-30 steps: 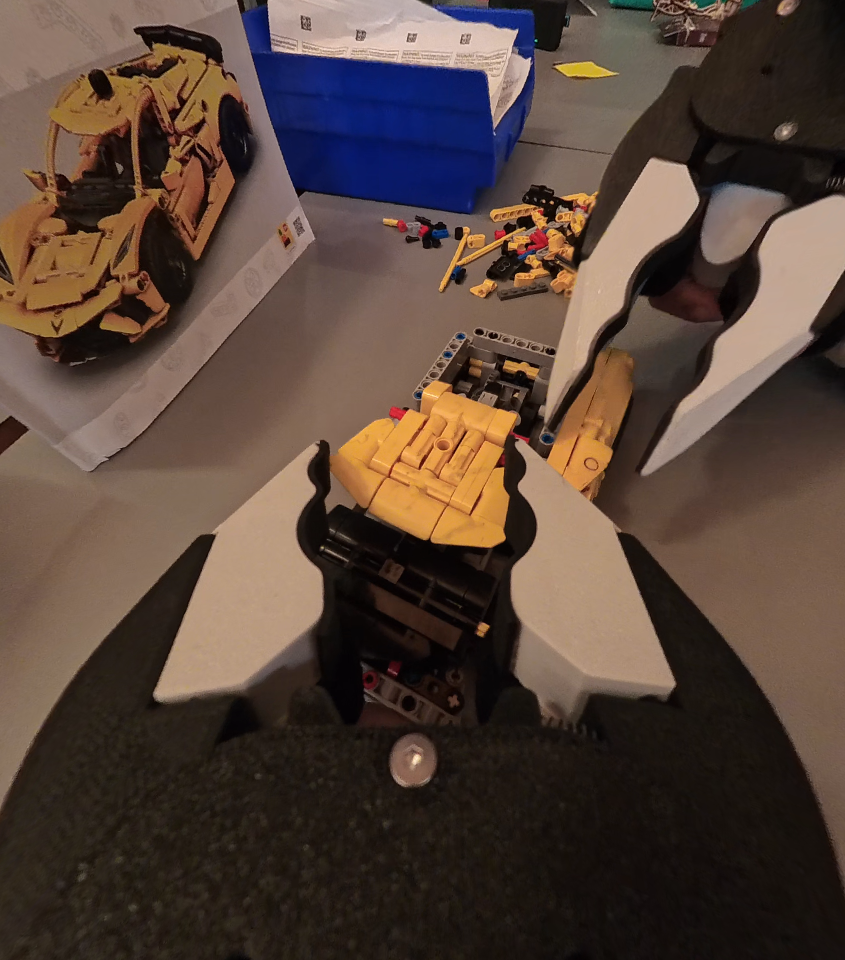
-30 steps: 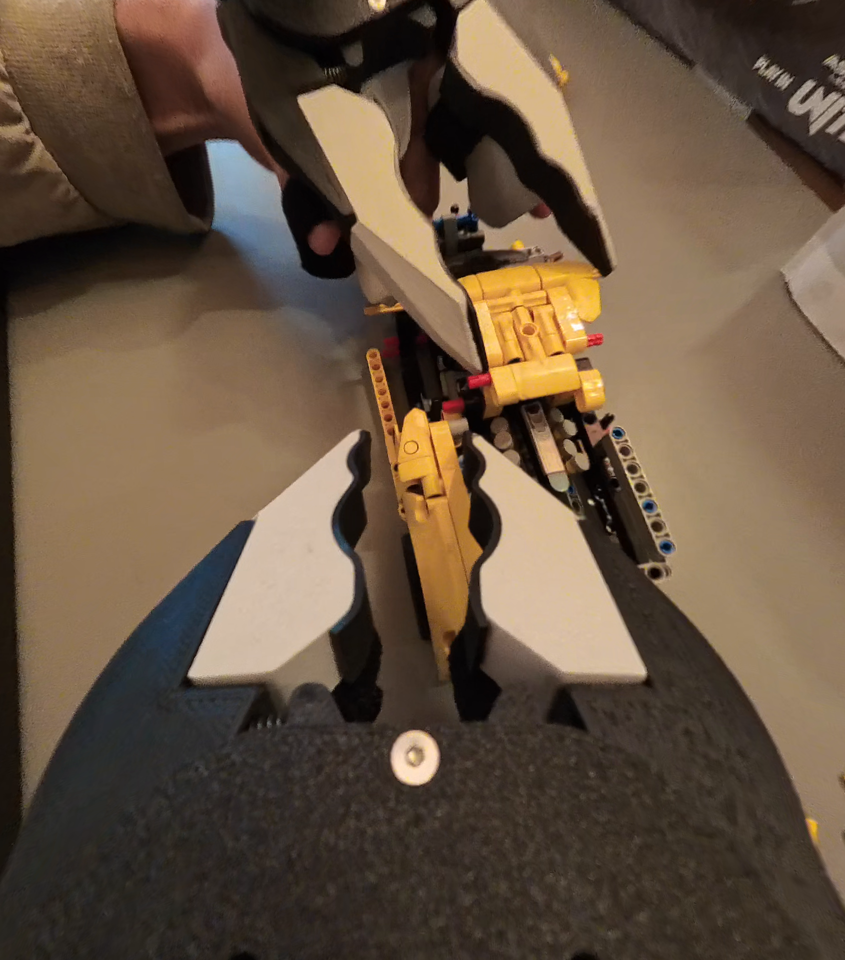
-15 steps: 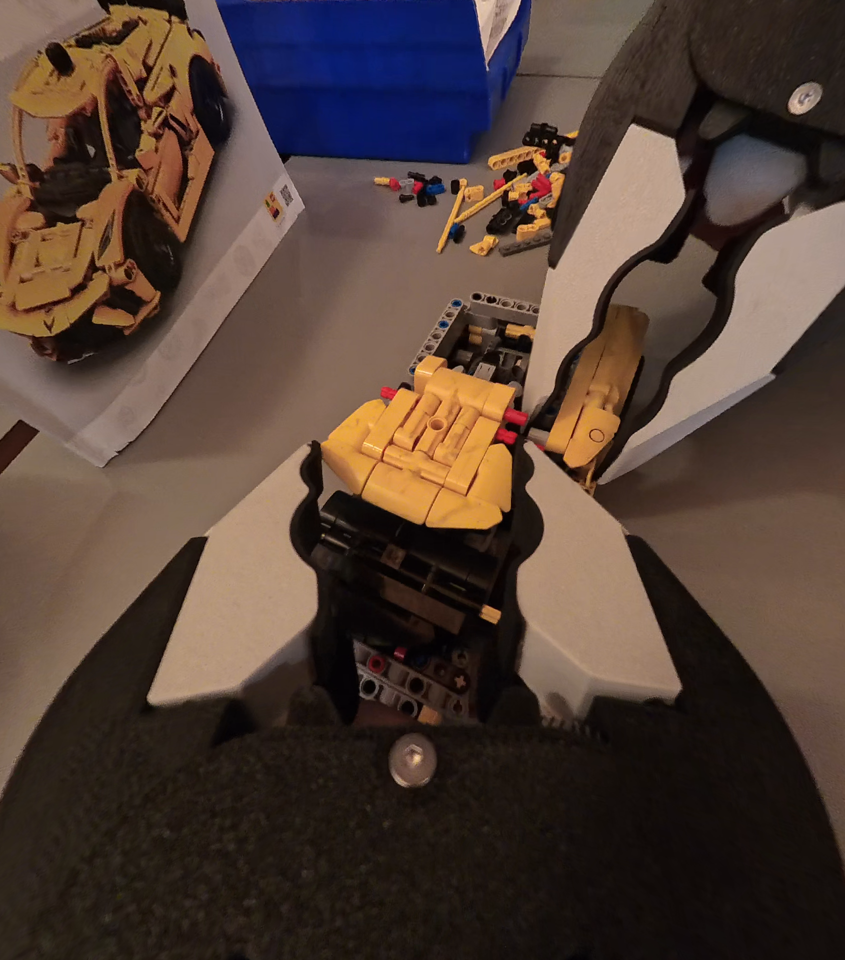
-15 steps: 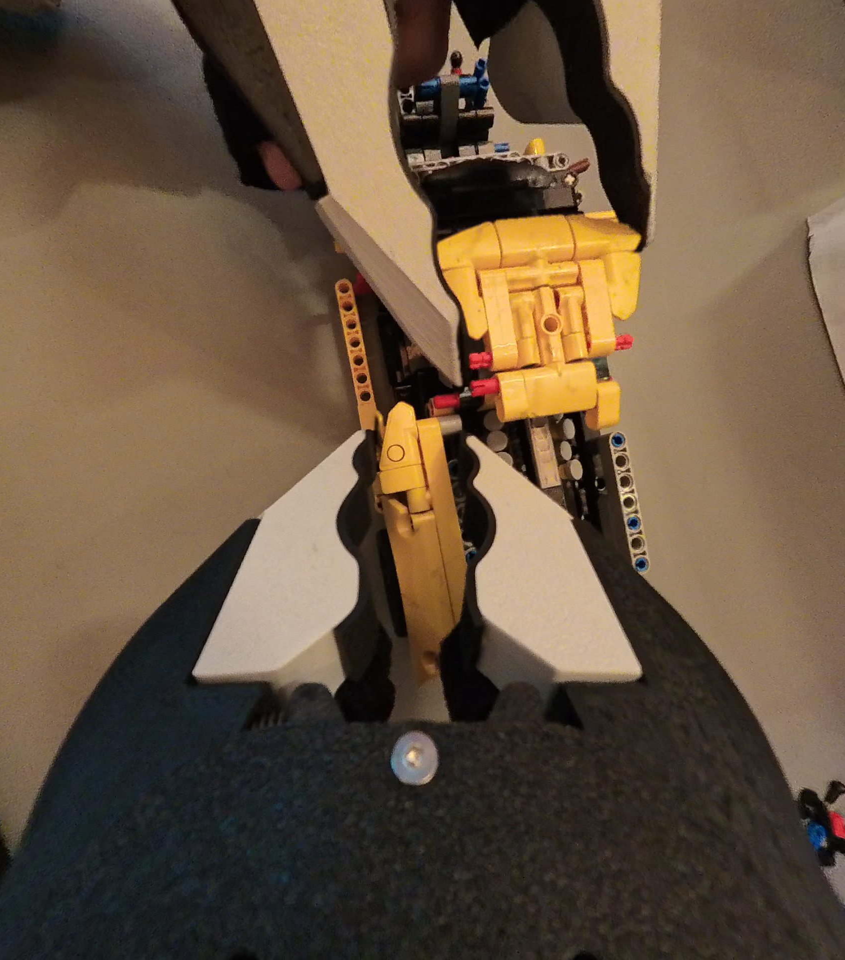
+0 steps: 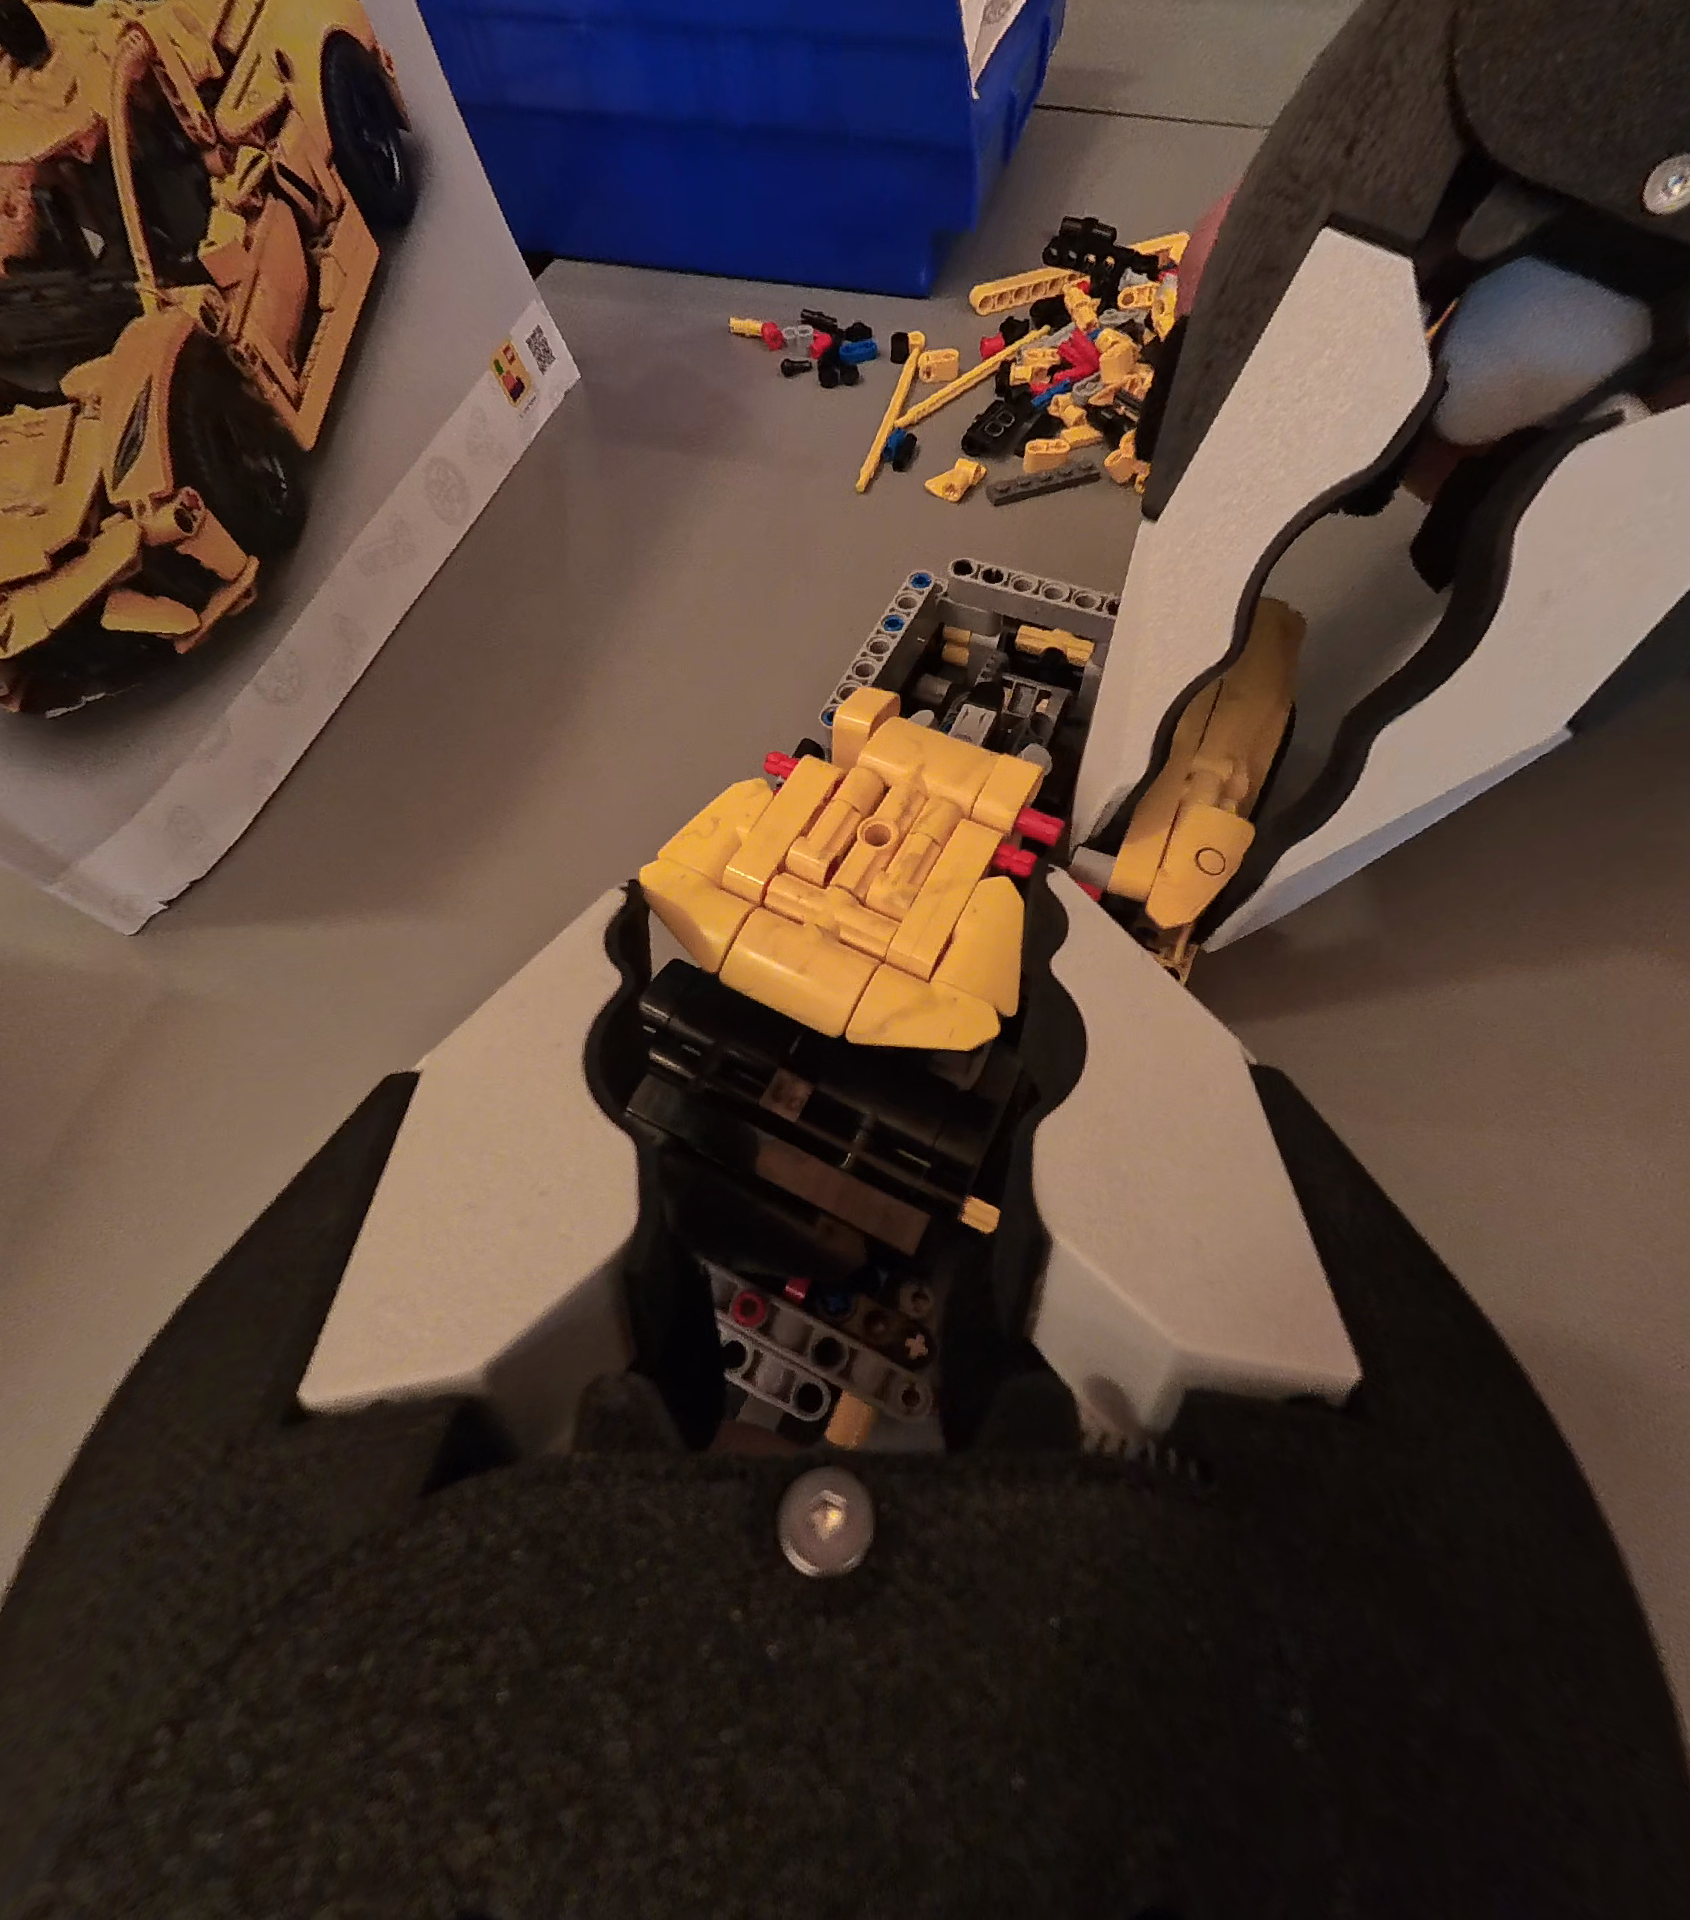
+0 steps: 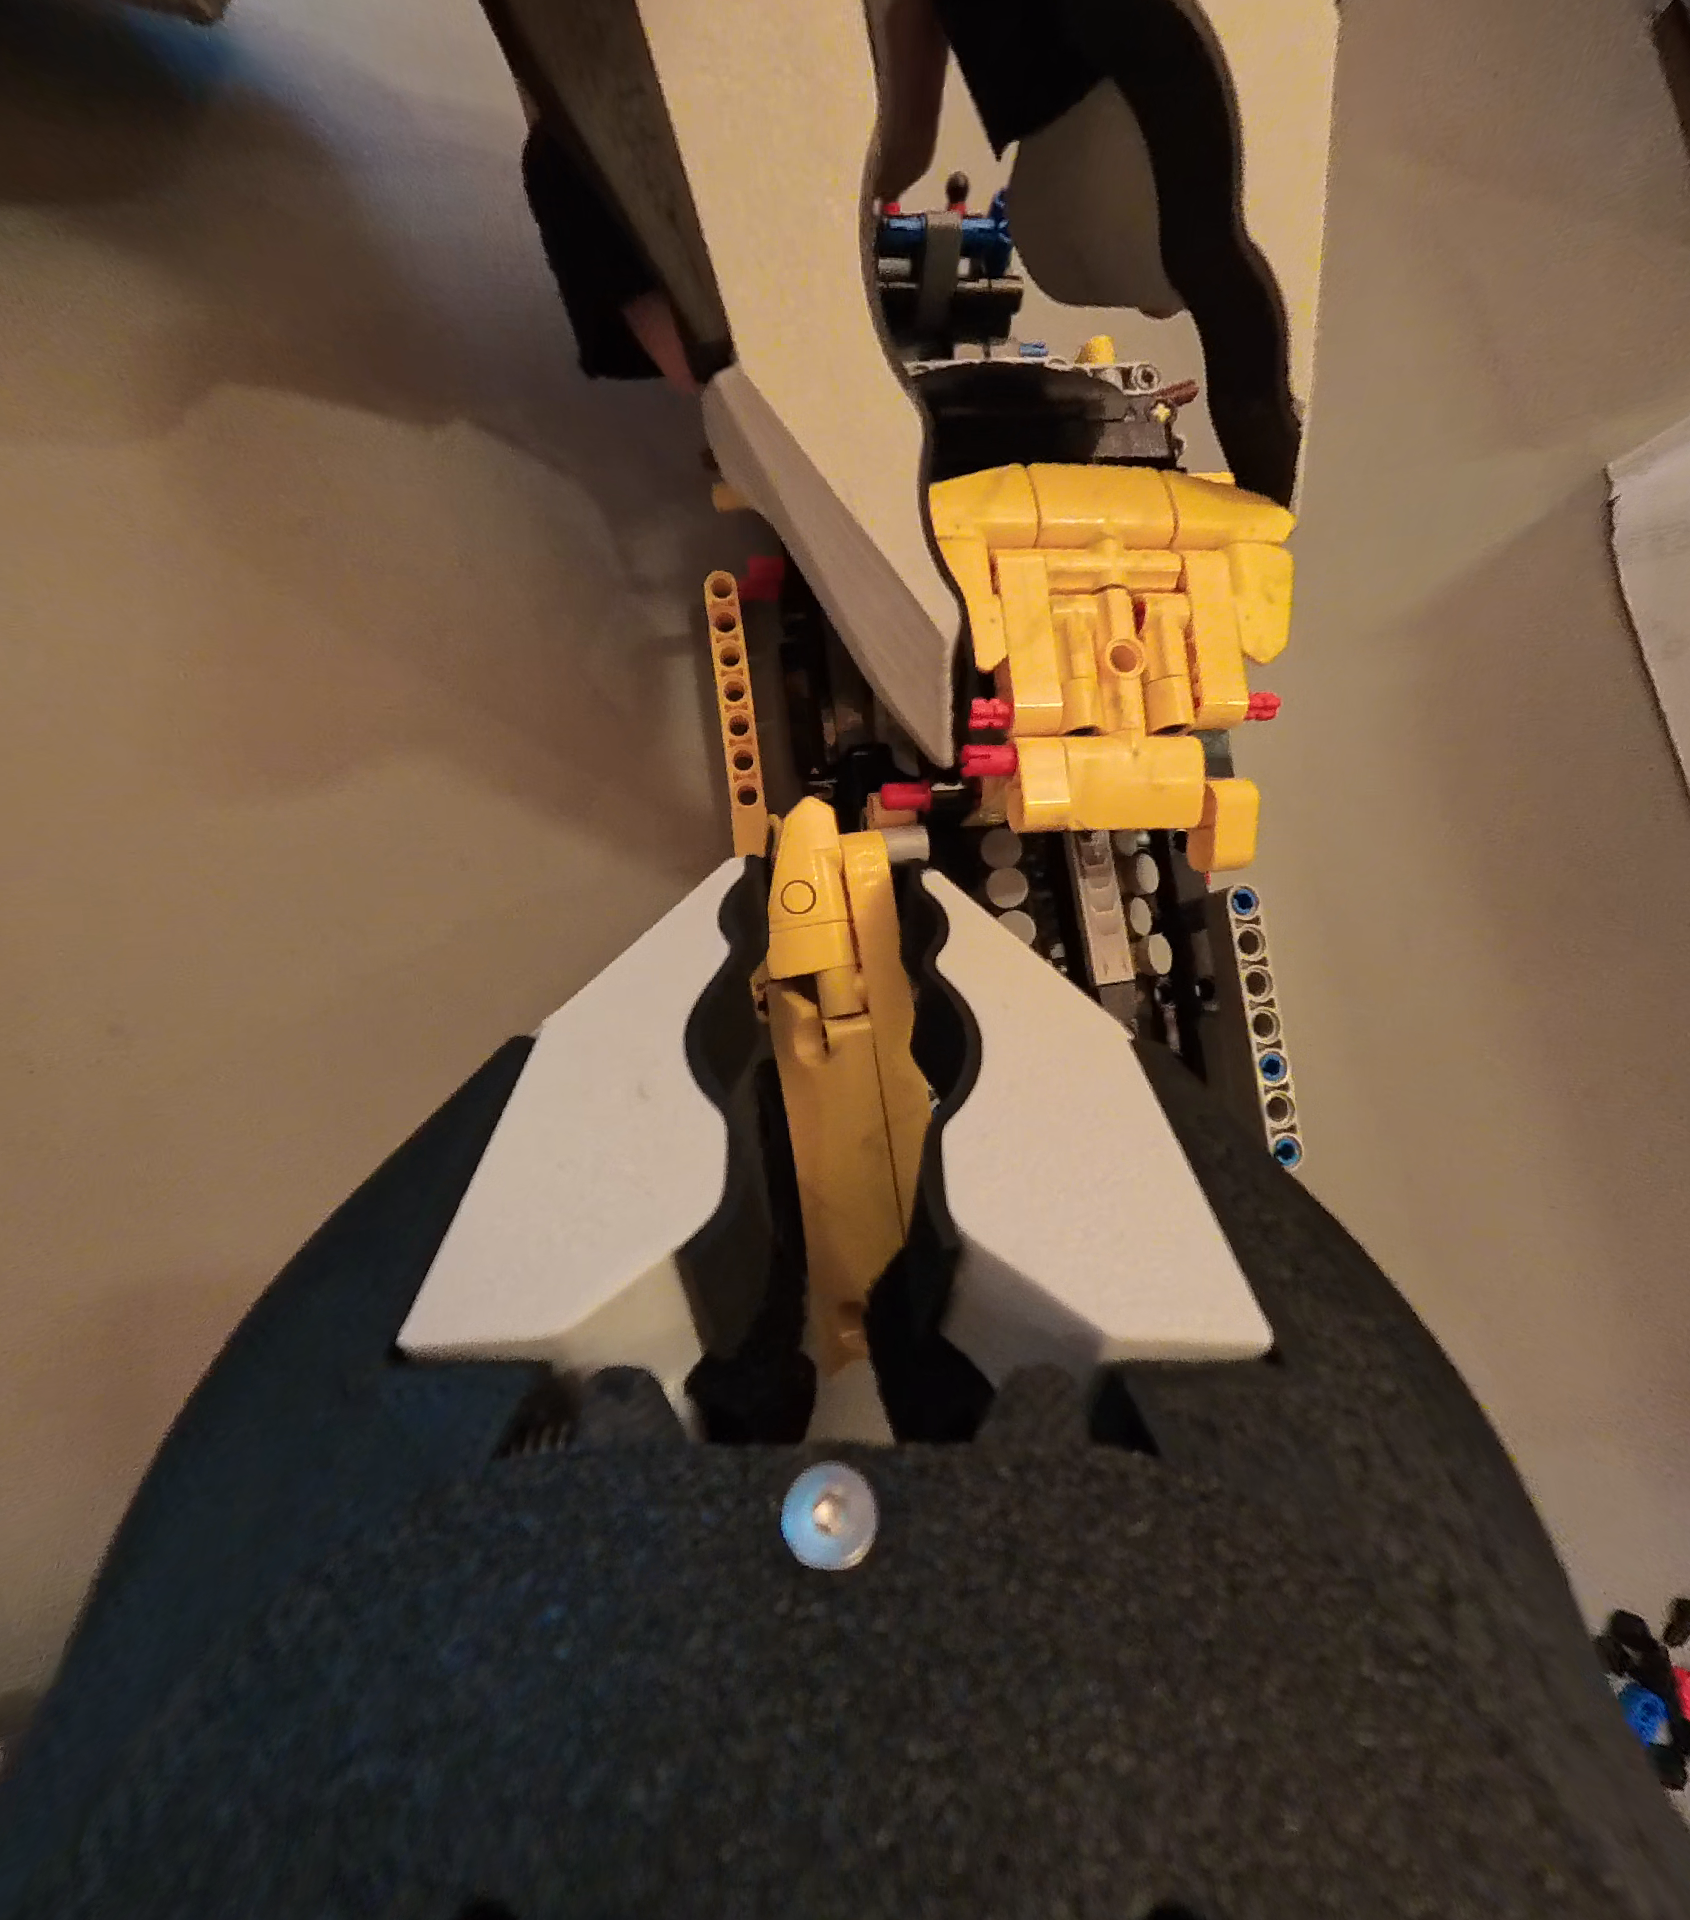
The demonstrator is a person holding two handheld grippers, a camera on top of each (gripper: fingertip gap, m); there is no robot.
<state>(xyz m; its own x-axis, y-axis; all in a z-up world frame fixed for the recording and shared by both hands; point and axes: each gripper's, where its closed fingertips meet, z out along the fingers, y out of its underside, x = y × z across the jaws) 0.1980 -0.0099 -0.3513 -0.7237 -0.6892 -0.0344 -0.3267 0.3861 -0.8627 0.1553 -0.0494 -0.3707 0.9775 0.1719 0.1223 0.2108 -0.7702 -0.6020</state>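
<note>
A partly built brick car [image 5: 820, 1101] with a black body, a yellow hood [image 5: 841, 894] and an open grey frame [image 5: 986, 644] sits on the grey table. My left gripper [image 5: 836, 904] is shut on its black body, one finger on each side. My right gripper [image 5: 1153, 894] comes in from the upper right and is shut on a yellow side panel [image 5: 1205, 790] held edge-up against the car's right side. In the right wrist view the panel [image 6: 841, 1039] lies between my right gripper's [image 6: 830, 883] fingers, next to a grey pin. The left gripper [image 6: 1111, 613] shows beyond it. Whether panel and car are joined is unclear.
A box with a picture of a yellow car [image 5: 145, 416] leans at the left. A blue bin [image 5: 737, 135] stands behind. Loose yellow, black and red pieces [image 5: 1049, 384] lie behind the car, and some more [image 6: 1682, 1694] show low in the right wrist view.
My right gripper has closed on the yellow panel and brought it in against the car's side. My left gripper has kept its hold on the car.
</note>
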